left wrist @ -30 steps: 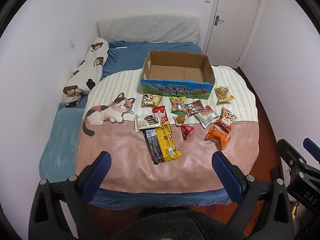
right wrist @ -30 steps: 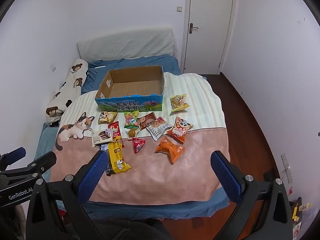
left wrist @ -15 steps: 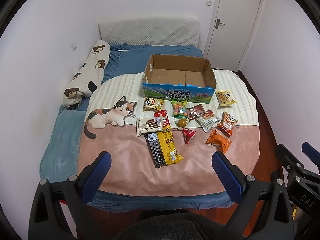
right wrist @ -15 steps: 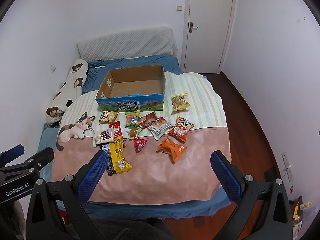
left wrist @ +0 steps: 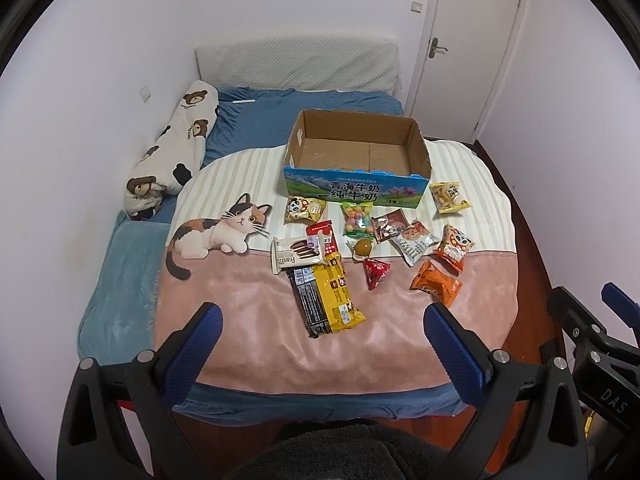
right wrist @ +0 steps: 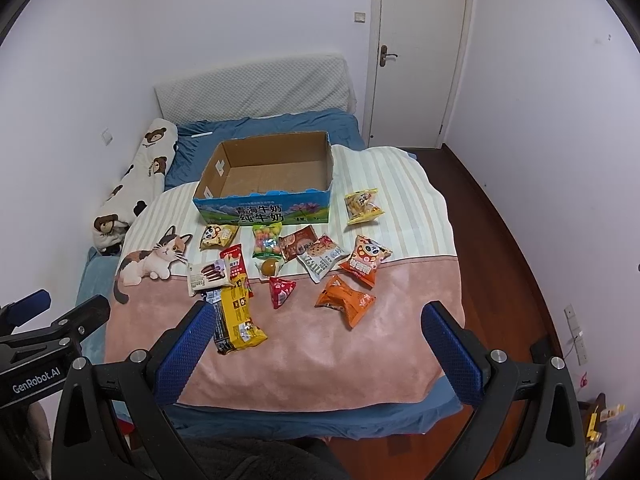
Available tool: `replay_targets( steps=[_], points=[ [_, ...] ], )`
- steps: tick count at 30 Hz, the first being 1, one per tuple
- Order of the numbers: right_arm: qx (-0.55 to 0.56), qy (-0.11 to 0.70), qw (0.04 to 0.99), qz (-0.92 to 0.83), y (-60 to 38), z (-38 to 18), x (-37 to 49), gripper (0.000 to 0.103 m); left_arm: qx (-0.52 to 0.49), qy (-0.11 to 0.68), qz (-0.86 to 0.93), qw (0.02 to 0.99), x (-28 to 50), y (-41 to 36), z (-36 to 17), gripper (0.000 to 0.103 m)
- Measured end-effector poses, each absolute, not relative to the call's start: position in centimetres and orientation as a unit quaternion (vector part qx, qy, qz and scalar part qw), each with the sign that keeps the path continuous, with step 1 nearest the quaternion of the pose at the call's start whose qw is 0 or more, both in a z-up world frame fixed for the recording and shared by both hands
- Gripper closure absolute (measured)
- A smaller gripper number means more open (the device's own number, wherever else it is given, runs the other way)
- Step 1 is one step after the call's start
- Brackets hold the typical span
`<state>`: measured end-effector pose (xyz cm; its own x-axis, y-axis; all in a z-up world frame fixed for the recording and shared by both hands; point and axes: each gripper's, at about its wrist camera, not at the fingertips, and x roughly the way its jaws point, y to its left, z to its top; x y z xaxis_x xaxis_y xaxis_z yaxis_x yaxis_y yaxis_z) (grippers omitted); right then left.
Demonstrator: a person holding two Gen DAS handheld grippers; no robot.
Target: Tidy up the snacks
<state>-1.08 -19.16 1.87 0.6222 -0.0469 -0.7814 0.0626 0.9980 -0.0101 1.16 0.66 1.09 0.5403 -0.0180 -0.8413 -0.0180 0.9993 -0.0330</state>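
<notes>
The bed (left wrist: 132, 264) fills the middle of both frames under a cat-print blanket (left wrist: 256, 320). At upper centre sits the empty cardboard milk box (left wrist: 356, 194), with the snack packets strewn just below it across mid-frame. Low in each frame, the left gripper (left wrist: 324, 336) and right gripper (right wrist: 316, 336) hang spread wide, holding nothing, well apart from every packet.

The step in hand looks like choosing a first packet. Outliers pick cleanest: the orange packet (right wrist: 346, 300) for the right, and the Franzzi biscuit pack (left wrist: 296, 254) for the left. Pinch a crimped edge, not the puffed middle.

Since a second ago, both views have risen and backed off slightly; nothing on the blanket has shifted.
</notes>
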Motion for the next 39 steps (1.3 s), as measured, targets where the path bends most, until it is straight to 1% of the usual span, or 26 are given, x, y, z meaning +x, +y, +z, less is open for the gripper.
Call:
replay_targets(
  steps=[39],
  points=[
    [0.011, 0.434, 0.900, -0.032, -18.98, 2.01, -0.84, 0.000, -0.025, 0.479, -0.008, 0.878, 1.04, -0.19, 0.78, 0.000]
  ],
)
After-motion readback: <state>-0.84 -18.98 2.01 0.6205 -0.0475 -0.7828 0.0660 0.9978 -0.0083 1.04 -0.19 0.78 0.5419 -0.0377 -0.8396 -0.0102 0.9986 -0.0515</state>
